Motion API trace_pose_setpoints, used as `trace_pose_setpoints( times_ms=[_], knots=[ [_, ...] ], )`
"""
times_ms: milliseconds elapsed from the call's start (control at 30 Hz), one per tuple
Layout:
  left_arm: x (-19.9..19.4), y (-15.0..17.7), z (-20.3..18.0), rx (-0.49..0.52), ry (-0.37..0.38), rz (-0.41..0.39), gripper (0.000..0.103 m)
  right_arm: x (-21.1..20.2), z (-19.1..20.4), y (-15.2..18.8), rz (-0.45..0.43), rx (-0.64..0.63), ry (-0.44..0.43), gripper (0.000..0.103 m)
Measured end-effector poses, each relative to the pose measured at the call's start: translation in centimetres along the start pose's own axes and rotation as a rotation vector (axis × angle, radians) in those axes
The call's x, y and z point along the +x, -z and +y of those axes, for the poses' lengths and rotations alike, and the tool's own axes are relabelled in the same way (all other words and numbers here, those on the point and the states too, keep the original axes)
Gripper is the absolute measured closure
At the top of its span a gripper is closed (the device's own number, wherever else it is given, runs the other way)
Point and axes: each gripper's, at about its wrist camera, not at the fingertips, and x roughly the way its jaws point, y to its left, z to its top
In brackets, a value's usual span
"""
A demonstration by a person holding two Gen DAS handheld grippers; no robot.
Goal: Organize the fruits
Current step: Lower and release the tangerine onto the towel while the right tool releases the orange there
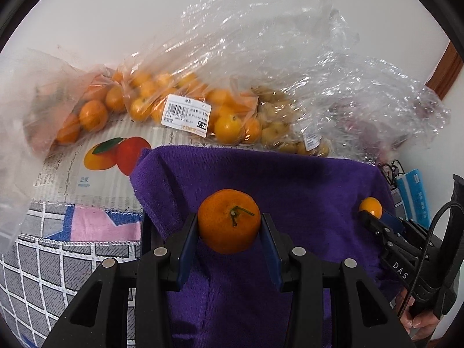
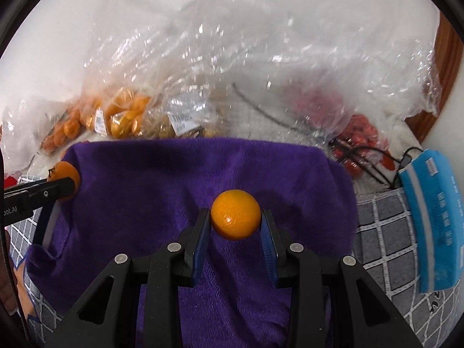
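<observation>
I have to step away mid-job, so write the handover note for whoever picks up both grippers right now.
Left gripper: jaws shut on the stemmed mandarin, over the purple towel.
Right gripper: jaws shut on the smaller smooth orange fruit, over the same towel.
Supplies: bagged oranges and a bag of yellowish fruit behind the towel; red fruit in a bag at the back right.
Done: one fruit picked by each gripper; none lies loose on the towel yet.
Left: set both down on the towel, probably apart by kind, then fetch more from the bags.
</observation>
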Motion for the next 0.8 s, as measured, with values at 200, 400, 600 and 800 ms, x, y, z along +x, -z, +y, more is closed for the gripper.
trace_pose_setpoints(
  times_ms=[200, 400, 600, 800],
  knots=[
    [1.4, 0.1, -0.3, 0.005, -0.009, 0.027, 0.063, 1.4, -0.2, 0.3, 0.030, 0.012, -0.002, 0.069],
    [1.9, 0.3, -0.4, 0.001, -0.002, 0.050, 0.063, 1.2, -0.2, 0.4, 0.033, 0.009, -0.007, 0.069],
    [1.8, 0.6, -0.9, 0.008, -0.017, 0.067, 0.062, 0.0, -0.4, 0.1, 0.027, 0.017, -0.001, 0.052],
    [-1.4, 0.8, -1.5, 0.023, -0.028, 0.000, 0.047, -3.4, -0.8, 0.1, -0.016, 0.051, 0.022, 0.027]
  ],
)
